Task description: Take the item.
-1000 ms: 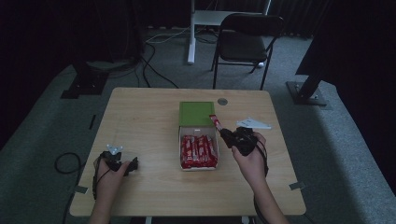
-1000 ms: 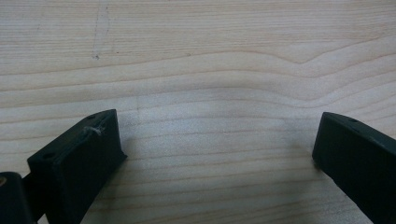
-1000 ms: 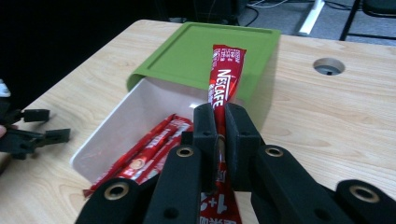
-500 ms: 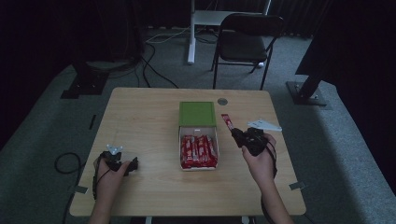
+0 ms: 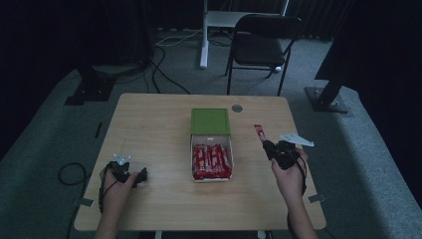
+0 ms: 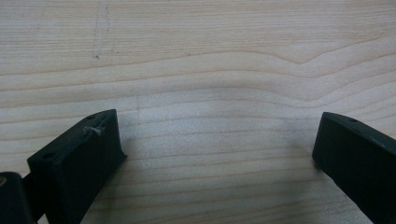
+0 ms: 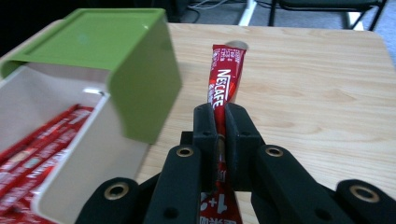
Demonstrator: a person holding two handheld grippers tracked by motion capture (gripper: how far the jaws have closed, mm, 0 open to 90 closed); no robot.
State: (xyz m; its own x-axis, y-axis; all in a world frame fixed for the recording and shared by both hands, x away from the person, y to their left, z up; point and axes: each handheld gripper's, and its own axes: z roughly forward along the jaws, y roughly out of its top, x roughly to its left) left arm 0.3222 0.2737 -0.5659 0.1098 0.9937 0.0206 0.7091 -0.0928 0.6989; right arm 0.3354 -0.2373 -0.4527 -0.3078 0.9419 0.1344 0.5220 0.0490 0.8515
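A white box (image 5: 195,175) with its green lid (image 5: 210,121) slid back sits mid-table and holds several red coffee sachets (image 5: 212,161). To its right my right gripper (image 5: 265,143) is shut on one red Nescafe sachet (image 5: 260,132), which sticks out forward past the jaws. In the right gripper view that gripper (image 7: 220,122) pinches the sachet (image 7: 226,79) upright beside the green lid (image 7: 112,56) and the white box (image 7: 88,158). My left gripper (image 5: 130,175) rests at the table's front left. Its fingers (image 6: 79,158) stand wide apart over bare wood, with nothing between them.
The wooden table (image 5: 154,129) has a round grommet (image 5: 237,108) behind the box. A black folding chair (image 5: 261,47) and a white desk leg (image 5: 204,35) stand beyond the far edge. Cables (image 5: 67,174) lie on the grey floor at left.
My right gripper has carried the red sachet rightward and toward the front edge, away from the box. The left gripper has stayed put.
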